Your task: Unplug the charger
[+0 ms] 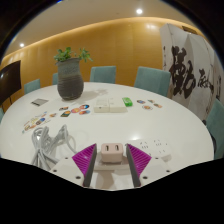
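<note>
**White charger sits between the pads, ready to be pulled**

White plastic marks the charger, a small block lying at six o'clock on the round white table, right between the fingers of the gripper. The magenta pads flank it closely; whether both already press on its sides I cannot tell, so the tongs read as narrow, set about the charger. A pale cable lies coiled at eight o'clock, just beside the left finger.

To do the step well, I judge the pads should bite squarely on the charger's two flat sides, low on the body, and the pull should run straight along the plug's axis without twisting, so the prongs come free cleanly. What the charger is plugged into is hidden beneath the fingers.

Beyond, at twelve o'clock, lies a white power strip, with a potted plant at eleven o'clock and small round coasters scattered at ten o'clock. A hanging scroll at two o'clock bears large black brush characters, not legible enough to read. No brand shows on the charger.
</note>
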A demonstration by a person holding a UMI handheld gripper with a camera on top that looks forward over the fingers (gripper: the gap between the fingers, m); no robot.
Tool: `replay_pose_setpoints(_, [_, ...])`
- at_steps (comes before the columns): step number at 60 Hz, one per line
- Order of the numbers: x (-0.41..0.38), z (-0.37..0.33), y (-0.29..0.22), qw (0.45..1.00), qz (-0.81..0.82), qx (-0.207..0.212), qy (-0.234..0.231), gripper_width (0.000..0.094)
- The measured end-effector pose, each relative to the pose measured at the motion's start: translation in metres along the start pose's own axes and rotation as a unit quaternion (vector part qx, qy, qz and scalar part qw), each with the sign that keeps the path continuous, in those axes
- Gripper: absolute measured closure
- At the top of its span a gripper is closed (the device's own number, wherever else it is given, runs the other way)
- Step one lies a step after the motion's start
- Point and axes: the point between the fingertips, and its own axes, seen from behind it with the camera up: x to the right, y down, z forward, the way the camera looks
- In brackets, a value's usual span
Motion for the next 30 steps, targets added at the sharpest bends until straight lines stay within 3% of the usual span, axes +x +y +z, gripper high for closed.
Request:
replay_pose_setpoints(6, [-0.002, 0.003, 0.0, 1.0, -0.019, 0.004, 0.005, 0.0558])
replay_pose_setpoints(8, [0.002, 0.003, -0.001, 1.0, -0.022, 0.008, 0.012, 0.0588])
replay_pose_setpoints(22, [0.003, 0.006, -0.001, 1.0, 0.0, -0.011, 0.023, 0.075])
replay_pose_setpoints(28, [0.005, 0.004, -0.005, 0.999, 0.019, -0.025, 0.031, 0.0763])
replay_pose_setpoints(30, [0.003, -0.003, -0.028, 0.999, 0.02, 0.006, 0.03, 0.0761])
